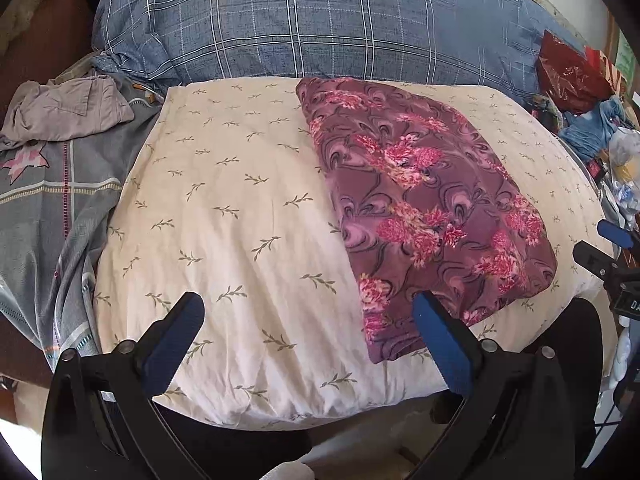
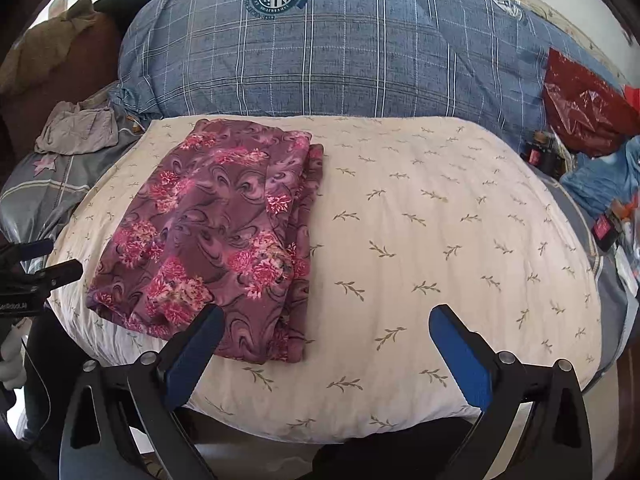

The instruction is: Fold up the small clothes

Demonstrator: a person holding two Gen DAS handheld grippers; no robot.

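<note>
I held my left gripper (image 1: 308, 320) wide apart with nothing between its blue pads, and my right gripper (image 2: 326, 332) spread just as wide and bare. Both hovered at the near edge of a cream pillow (image 1: 224, 208) printed with small leaf sprigs. The folded purple floral garment (image 2: 216, 236) lay flat on it, between my two grippers. To the far left sat a crumpled grey cloth (image 1: 68, 110) on a grey patterned sheet (image 1: 44, 208). Farther back rose a big blue plaid pillow (image 2: 344, 60), with a red plastic bag (image 2: 580, 108) at far right.
</note>
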